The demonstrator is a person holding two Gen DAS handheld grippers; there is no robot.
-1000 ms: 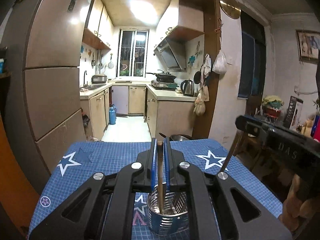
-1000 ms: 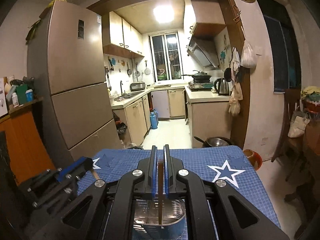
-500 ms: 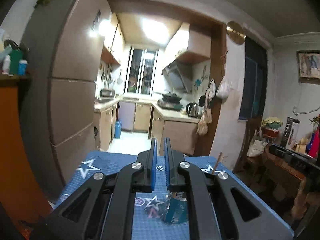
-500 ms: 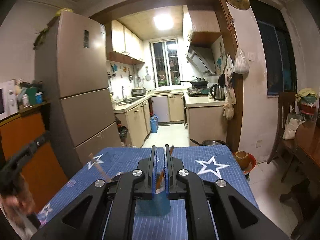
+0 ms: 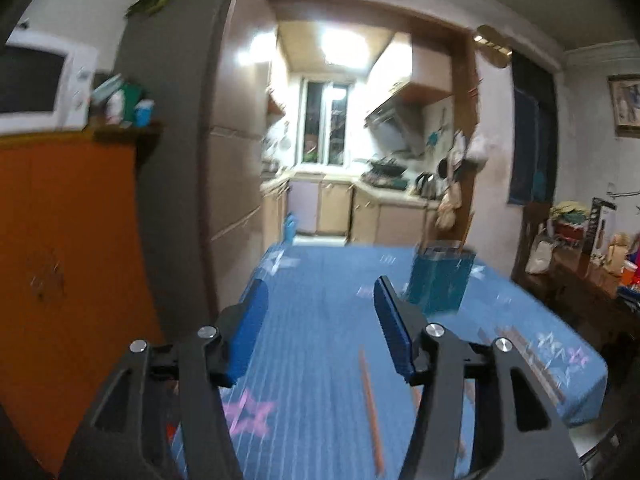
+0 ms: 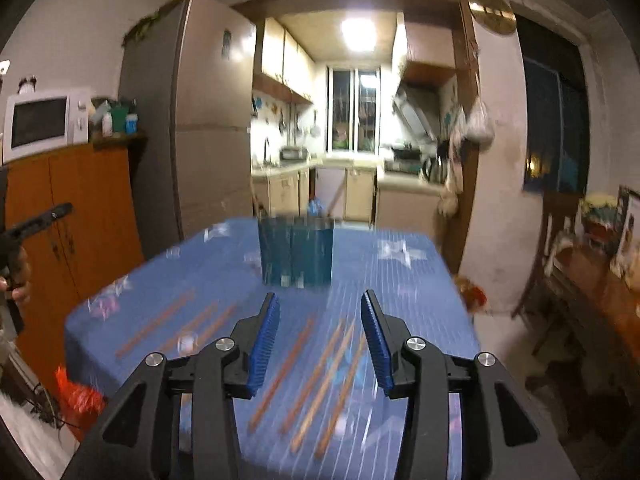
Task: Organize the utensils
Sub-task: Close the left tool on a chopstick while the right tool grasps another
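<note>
We note the left gripper [image 5: 320, 320] and right gripper [image 6: 316, 332] both opening, jaws apart, nothing between them. Several chopsticks [image 6: 320, 380] lie loose on the blue tablecloth [image 6: 400, 280] beneath the right gripper. The utensil holder [image 6: 296, 256] stands farther back, blurred.

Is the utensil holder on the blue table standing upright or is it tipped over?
Upright. The utensil holder stands on its base on the table, walls vertical, open top upward.
</note>
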